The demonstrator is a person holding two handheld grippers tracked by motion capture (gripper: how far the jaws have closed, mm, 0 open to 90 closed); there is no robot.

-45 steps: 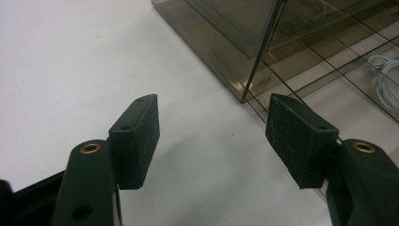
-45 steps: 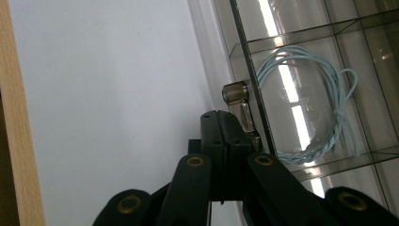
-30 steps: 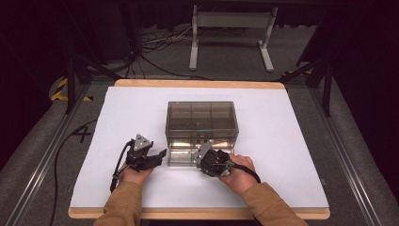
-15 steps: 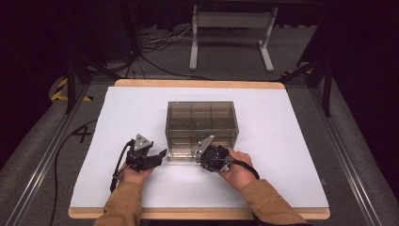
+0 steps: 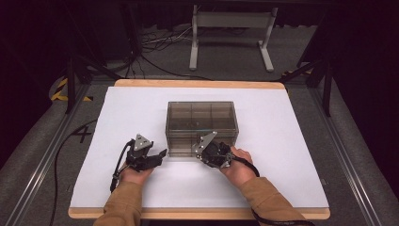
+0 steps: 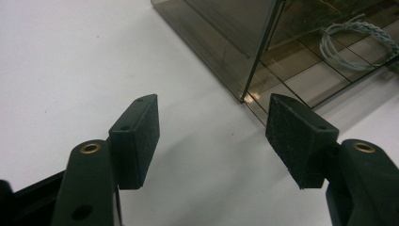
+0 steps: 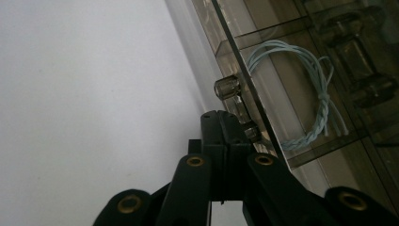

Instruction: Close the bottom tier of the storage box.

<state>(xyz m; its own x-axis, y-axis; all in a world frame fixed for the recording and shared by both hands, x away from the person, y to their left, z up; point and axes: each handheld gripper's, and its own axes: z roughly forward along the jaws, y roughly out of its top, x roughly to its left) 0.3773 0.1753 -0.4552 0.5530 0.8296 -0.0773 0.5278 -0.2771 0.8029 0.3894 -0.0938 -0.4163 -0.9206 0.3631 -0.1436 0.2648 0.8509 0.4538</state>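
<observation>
A smoky clear box [image 5: 201,123] with inner compartments stands mid-table. A coil of pale wire [image 7: 301,94] lies in one compartment, seen also in the left gripper view [image 6: 353,44]. My right gripper [image 7: 221,120] is shut, pads together with nothing between them. Its tip sits right beside a small clear knob [image 7: 227,88] on the box's front. In the high view the right gripper [image 5: 201,151] is against the box's front face. My left gripper [image 6: 214,117] is open and empty, low over the white table near the box's front left corner [image 6: 247,96], and left of the box in the high view [image 5: 159,156].
The white table cover [image 5: 282,155] spreads wide on both sides of the box and in front of it. Wooden table edges [image 5: 197,84] frame it. Beyond are a dark floor with cables [image 5: 150,52] and a metal stand [image 5: 230,33].
My right gripper has edged a little farther from the table's front edge, up to the box's front. The left gripper and the box have kept still.
</observation>
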